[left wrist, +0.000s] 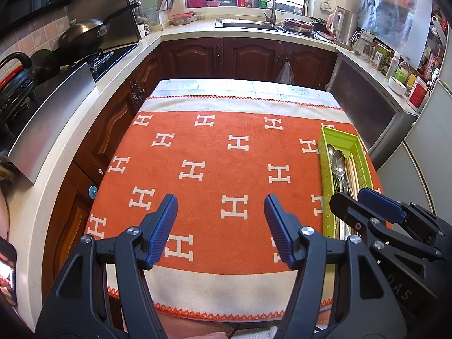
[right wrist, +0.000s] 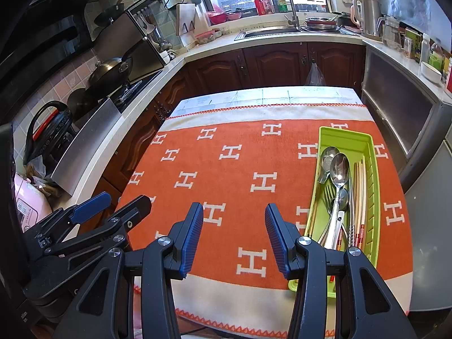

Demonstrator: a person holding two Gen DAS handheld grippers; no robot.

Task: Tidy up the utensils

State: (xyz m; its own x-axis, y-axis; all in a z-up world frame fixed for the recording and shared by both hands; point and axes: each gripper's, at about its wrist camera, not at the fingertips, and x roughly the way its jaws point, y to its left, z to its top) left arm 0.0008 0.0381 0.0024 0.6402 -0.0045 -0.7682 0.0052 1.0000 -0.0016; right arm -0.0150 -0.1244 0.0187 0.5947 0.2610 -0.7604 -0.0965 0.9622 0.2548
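Since spoons (right wrist: 337,169), fork (right wrist: 329,195) and chopsticks (right wrist: 359,192) all lie in the green tray (right wrist: 346,137) at 2 o'clock and the orange cloth (right wrist: 226,169) looks bare, sorting seems done; left gripper (left wrist: 221,226) and right gripper (right wrist: 234,234) both spread, pinching nothing.

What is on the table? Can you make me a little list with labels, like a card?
place: a kitchen, with a table under an orange cloth patterned with white H shapes
tray: green tray on the cloth, at the right side
in the tray: spoons, a fork, chopsticks, all lying lengthwise
loose utensils on the cloth: none in view
left gripper: open, empty, over the cloth
right gripper: open, empty, just left of the tray
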